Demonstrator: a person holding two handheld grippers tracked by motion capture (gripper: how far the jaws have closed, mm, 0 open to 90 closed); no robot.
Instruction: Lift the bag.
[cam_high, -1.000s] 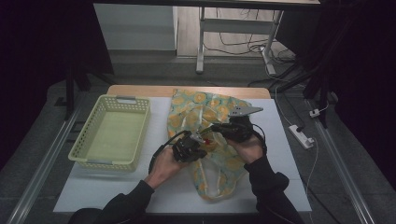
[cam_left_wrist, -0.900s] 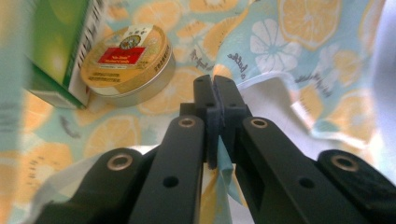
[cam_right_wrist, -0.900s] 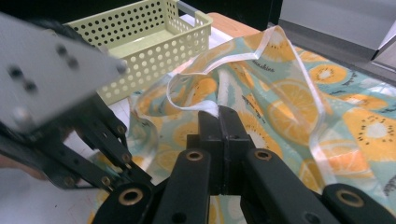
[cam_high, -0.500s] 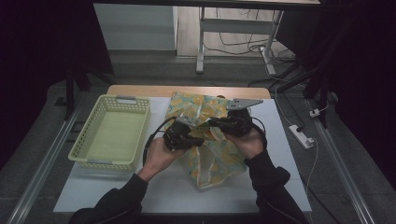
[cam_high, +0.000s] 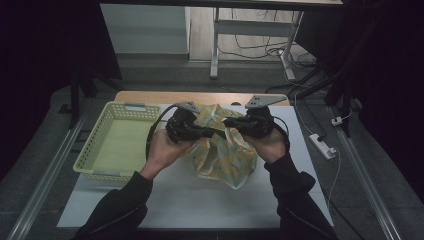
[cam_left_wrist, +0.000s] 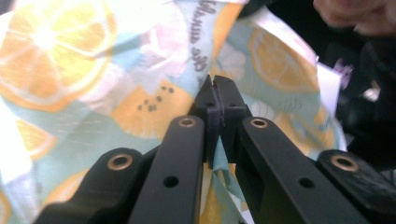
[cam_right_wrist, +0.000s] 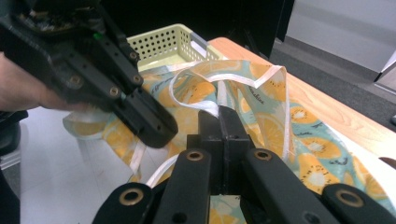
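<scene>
A cloth bag (cam_high: 223, 156) printed with orange and lemon slices hangs bunched between both grippers, its lower part drooping to the white table cover (cam_high: 200, 200). My left gripper (cam_high: 214, 133) points right and is shut on a fold of the bag (cam_left_wrist: 116, 107), with fabric pinched between its jaws (cam_left_wrist: 215, 95). Facing it, my right gripper (cam_high: 229, 121) is shut on the bag's upper edge by a white strap (cam_right_wrist: 182, 93), jaws together (cam_right_wrist: 218, 116). In the right gripper view the left gripper (cam_right_wrist: 140, 112) sits close at the left, over the cloth (cam_right_wrist: 275, 126).
A pale yellow-green perforated basket (cam_high: 107, 125) stands on the left of the table. The wooden table edge (cam_high: 145, 96) runs along the back. A white power strip (cam_high: 322, 146) lies on the floor at the right, and metal table legs (cam_high: 215, 45) stand beyond.
Both hands have risen, the left more, and moved away from me. The bag went from lying spread flat on the table to hanging bunched from the two grippers.
</scene>
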